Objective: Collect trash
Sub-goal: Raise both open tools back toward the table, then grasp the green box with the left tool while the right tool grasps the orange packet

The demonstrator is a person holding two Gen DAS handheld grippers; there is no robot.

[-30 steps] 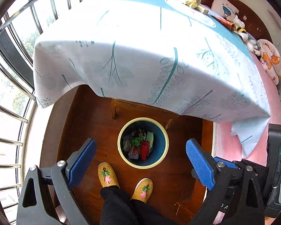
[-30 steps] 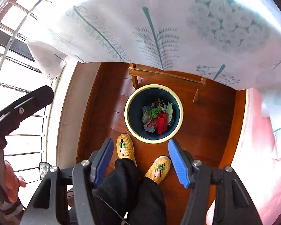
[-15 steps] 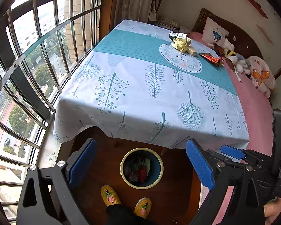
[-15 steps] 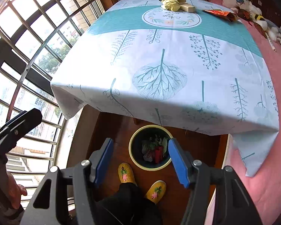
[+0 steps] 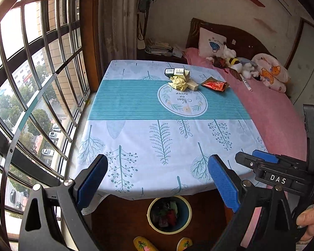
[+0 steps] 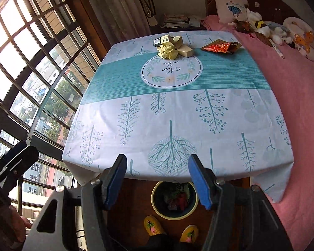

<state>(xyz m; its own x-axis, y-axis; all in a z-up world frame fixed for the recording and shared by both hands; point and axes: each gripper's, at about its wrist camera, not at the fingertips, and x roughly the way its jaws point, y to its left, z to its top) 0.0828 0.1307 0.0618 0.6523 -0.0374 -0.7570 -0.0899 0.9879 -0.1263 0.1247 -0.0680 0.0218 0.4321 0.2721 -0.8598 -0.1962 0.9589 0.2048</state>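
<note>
A blue bin with a cream rim [image 5: 169, 214] [image 6: 174, 200] stands on the floor under the table's near edge, with trash in it. At the table's far end lie crumpled yellow paper [image 5: 179, 83] [image 6: 167, 51], small cardboard boxes [image 5: 176, 72] [image 6: 185, 51] and a red snack wrapper [image 5: 215, 85] [image 6: 220, 47]. My left gripper [image 5: 158, 183] is open and empty above the table's near edge. My right gripper [image 6: 158, 181] is open and empty beside it; it also shows in the left wrist view [image 5: 265, 159].
The table carries a white and teal cloth [image 6: 178, 113]. A barred window [image 5: 31, 83] runs along the left. A pink bed [image 6: 299, 96] with plush toys [image 5: 236, 64] lies to the right. The person's yellow slippers [image 6: 153, 224] stand by the bin.
Both grippers have risen and tilted up from the bin toward the tabletop. The far end of the table with its trash has come into view. Both stay open.
</note>
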